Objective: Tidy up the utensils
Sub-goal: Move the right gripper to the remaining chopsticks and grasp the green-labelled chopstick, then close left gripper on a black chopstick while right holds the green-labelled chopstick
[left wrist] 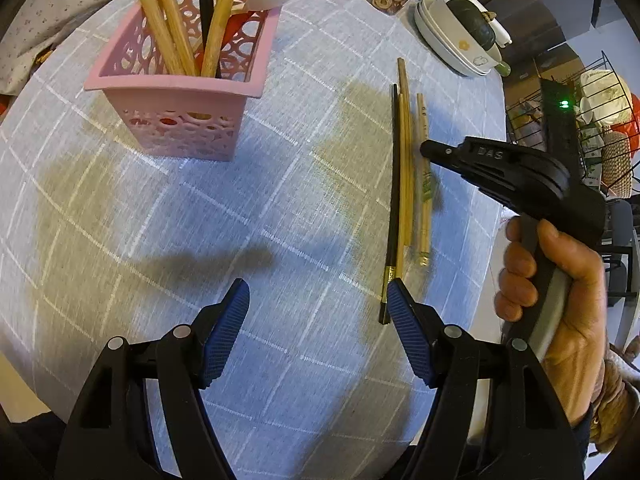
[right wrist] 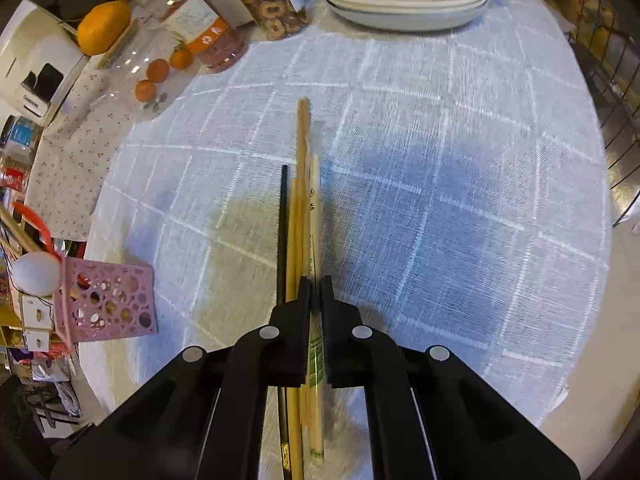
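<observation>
Several chopsticks lie side by side on the checked tablecloth: a black one (left wrist: 394, 200), wooden ones (left wrist: 406, 152) and a pale one with green print (left wrist: 424, 184). My right gripper (left wrist: 426, 148) hangs just over them, jaws nearly closed with only a thin slit; in the right wrist view it (right wrist: 316, 292) sits over the pale chopstick (right wrist: 315, 216), and grip on it is unclear. My left gripper (left wrist: 318, 300) is open and empty, its right finger beside the black chopstick's end. A pink perforated holder (left wrist: 180, 92) at the back left holds several wooden utensils and a white spatula.
Stacked white bowls and plates (left wrist: 452, 40) stand at the back right, with snack jars (right wrist: 272, 4) beside them. Oranges (right wrist: 156, 70) lie at the table's far left edge. A wire dish rack (left wrist: 592, 120) stands beyond the table's right edge.
</observation>
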`<state>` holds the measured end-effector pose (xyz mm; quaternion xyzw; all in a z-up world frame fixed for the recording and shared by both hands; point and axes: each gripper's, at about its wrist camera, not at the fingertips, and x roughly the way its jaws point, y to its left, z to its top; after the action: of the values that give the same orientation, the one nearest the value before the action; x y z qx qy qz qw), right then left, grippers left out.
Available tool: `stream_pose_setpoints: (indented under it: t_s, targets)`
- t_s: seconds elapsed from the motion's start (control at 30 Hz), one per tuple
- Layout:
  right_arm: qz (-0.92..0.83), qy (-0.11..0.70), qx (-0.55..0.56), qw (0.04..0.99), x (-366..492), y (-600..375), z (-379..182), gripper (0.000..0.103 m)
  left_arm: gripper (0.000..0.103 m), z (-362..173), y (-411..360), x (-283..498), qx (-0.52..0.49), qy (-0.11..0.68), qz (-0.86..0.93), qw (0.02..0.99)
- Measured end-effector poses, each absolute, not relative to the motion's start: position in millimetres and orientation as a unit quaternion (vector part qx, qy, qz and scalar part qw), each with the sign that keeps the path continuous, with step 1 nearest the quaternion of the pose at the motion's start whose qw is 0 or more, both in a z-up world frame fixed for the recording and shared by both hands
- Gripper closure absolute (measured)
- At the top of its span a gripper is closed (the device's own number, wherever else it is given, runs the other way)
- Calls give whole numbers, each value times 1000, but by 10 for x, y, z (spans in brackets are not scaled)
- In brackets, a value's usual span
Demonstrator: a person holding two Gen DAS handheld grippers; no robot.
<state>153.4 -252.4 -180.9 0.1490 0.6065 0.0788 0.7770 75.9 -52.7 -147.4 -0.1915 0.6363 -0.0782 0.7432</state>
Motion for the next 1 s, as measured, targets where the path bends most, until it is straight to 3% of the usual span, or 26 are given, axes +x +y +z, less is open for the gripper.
stream_pose_setpoints:
  t_s: [0.4,1.0]
  targets:
    - [91,565,156,805,1212,-2726,-1305,98,37,-1542,-841,980,-161,623,-92,760]
    - [86,532,176,824,906,-2892,-960,97,51,-1790,-1225,1615,-126,614,-88,775]
